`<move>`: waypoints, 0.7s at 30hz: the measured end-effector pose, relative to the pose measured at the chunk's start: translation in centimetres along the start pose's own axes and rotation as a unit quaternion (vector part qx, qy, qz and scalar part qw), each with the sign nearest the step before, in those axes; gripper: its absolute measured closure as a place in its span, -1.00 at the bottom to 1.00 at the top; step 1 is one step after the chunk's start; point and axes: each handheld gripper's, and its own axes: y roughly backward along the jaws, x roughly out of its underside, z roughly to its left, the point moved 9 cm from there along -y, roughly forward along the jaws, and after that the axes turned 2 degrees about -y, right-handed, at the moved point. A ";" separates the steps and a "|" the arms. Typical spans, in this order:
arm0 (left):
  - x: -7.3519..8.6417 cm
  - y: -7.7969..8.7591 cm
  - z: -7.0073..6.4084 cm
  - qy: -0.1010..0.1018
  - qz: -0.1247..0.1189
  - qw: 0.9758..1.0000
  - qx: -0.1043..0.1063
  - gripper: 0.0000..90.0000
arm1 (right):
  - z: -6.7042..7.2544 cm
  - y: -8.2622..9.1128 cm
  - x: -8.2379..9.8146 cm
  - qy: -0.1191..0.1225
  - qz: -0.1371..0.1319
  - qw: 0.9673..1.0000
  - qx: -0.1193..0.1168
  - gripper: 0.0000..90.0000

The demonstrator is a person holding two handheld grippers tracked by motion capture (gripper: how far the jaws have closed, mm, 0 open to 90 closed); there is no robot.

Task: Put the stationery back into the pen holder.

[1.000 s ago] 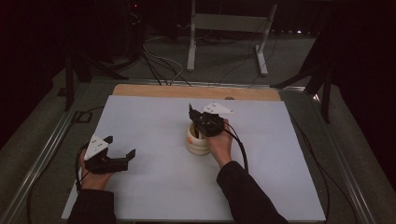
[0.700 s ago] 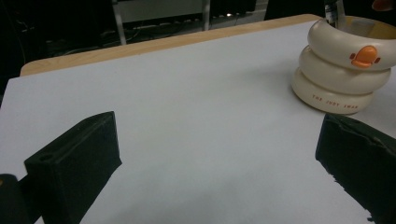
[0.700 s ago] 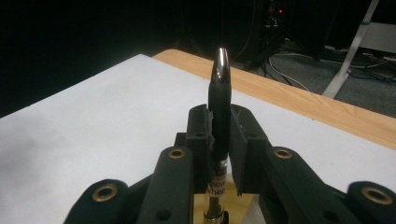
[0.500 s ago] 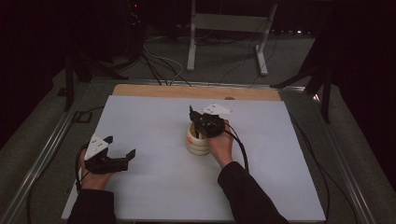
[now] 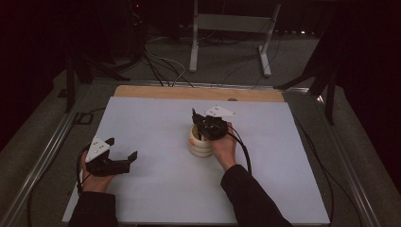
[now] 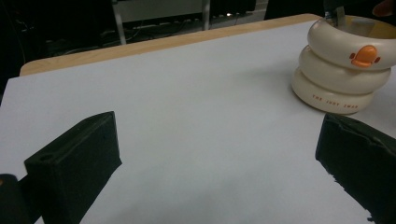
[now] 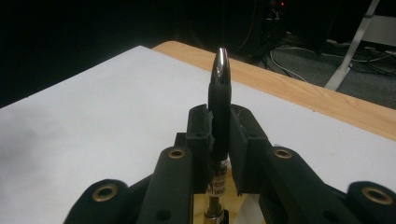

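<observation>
A cream pen holder [image 5: 200, 145] made of three stacked rings, with an orange tab [image 6: 364, 55], stands near the middle of the white table top [image 5: 156, 189]. Directly above its mouth, my right gripper [image 5: 197, 125] is shut on a black pen [image 7: 219, 100]. The pen stands upright between the pads, its shiny tip pointing up and its lower end going down into the holder [image 7: 233, 198]. My left gripper [image 5: 122, 148] rests low at the table's left side. Its jaws stand wide open [image 6: 217, 135] with nothing between them, and they face the holder [image 6: 341, 70].
A wooden strip [image 5: 189, 92] runs along the table's far edge. Beyond it are a metal stand [image 5: 227, 38] and loose cables [image 5: 156, 66] on the floor. Metal rails [image 5: 42, 161] border the table left and right.
</observation>
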 end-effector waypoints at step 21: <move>0.0 0.0 0.0 -0.002 0.001 1.000 -0.001 -1.00 | 0.1 -0.2 0.6 0.011 0.025 1.000 0.001 0.77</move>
